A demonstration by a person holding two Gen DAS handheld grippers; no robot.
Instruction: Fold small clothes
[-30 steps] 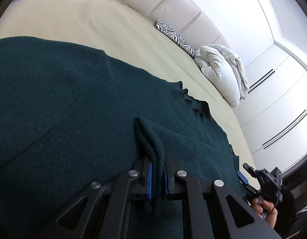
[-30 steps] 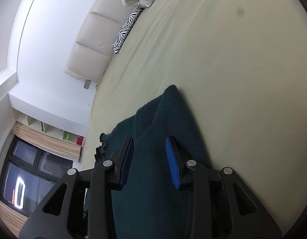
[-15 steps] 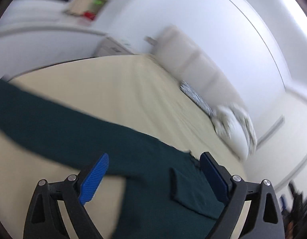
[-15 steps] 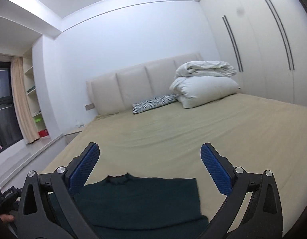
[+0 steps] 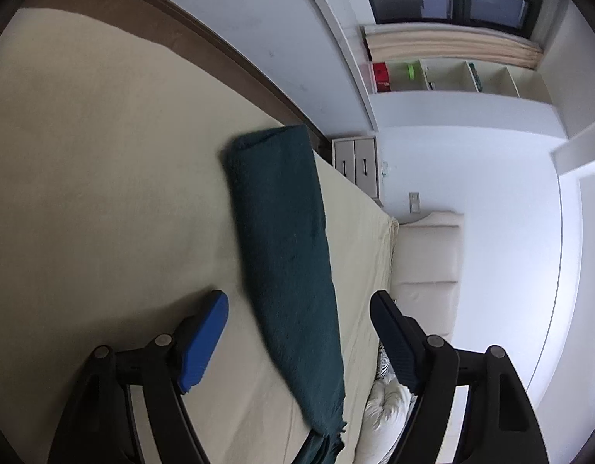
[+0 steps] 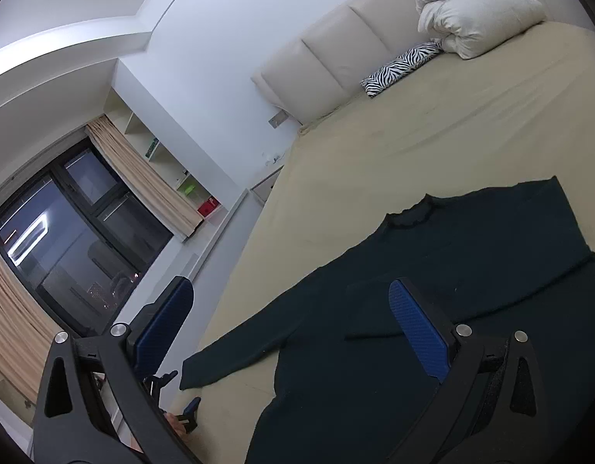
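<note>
Both grippers, left gripper [image 5: 299, 342] and right gripper [image 6: 289, 330], spread wide, empty; dark green sweater [image 6: 452, 309] hem cut off by frame.

This is a bedroom in a home — a wide bed [image 6: 432, 131] with a beige sheet and a padded cream headboard [image 6: 336, 50] fills most of the right wrist view. A zebra-print cushion [image 6: 399, 63] and a bundled white duvet [image 6: 475, 11] lie at its head. Beside it stand a small drawer unit [image 5: 355, 162], white wall shelves [image 5: 452, 75] and a dark window [image 6: 65, 228] with beige curtains [image 6: 142, 178] — domestic furnishings throughout.
</note>
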